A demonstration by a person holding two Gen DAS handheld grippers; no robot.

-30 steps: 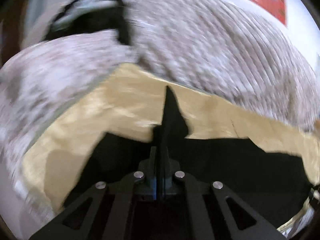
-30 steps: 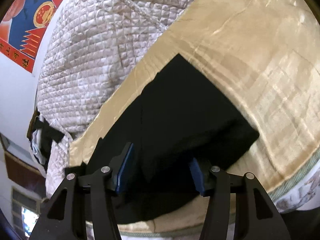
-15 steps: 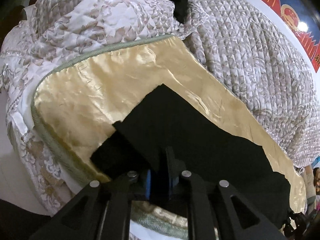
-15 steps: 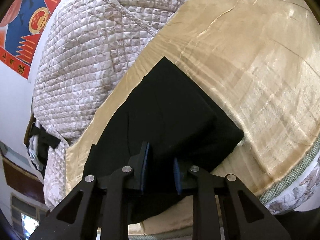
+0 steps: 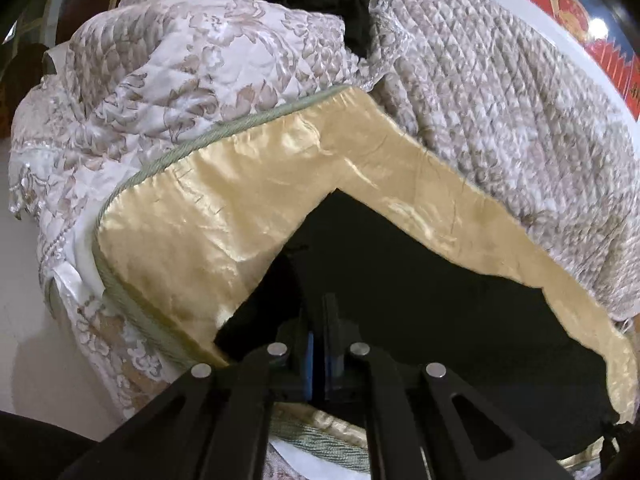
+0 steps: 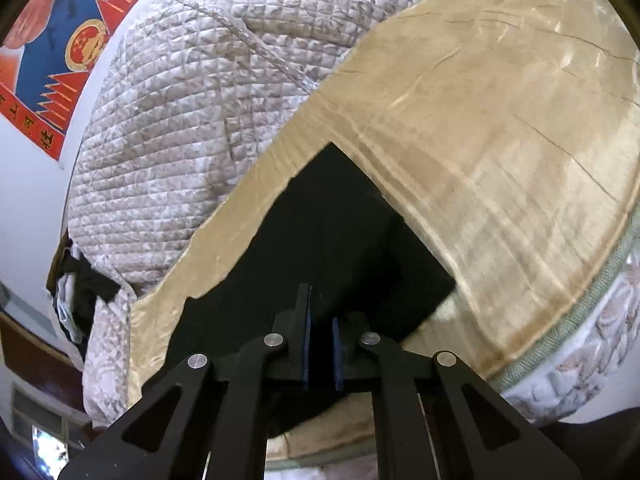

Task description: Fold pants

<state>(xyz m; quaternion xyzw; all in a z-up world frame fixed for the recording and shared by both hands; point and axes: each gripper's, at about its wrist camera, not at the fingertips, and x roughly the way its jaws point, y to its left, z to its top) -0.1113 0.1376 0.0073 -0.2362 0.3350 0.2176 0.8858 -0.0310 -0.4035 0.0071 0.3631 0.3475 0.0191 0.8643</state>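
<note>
on the bed, across a gold satin cover (image 5: 224,216), the black pants (image 5: 420,280) lie flat, folded into a dark slab whose corner points away toward the quilt. left gripper (image 5: 320,344) sits low at the near edge of the pants, its blue-padded fingers (image 5: 308,364) pinched together on the black cloth. right gripper (image 6: 320,340) is likewise at the near hem of the pants (image 6: 340,232), fingers (image 6: 306,344) nearly together with a fold of the dark fabric clamped between the pads. behind the cover, a pale quilted bedspread (image 6: 192,120) is heaped up; a red and blue poster (image 6: 52,48) hangs on the wall. green cord trim (image 5: 132,312) edges the cover.
</note>
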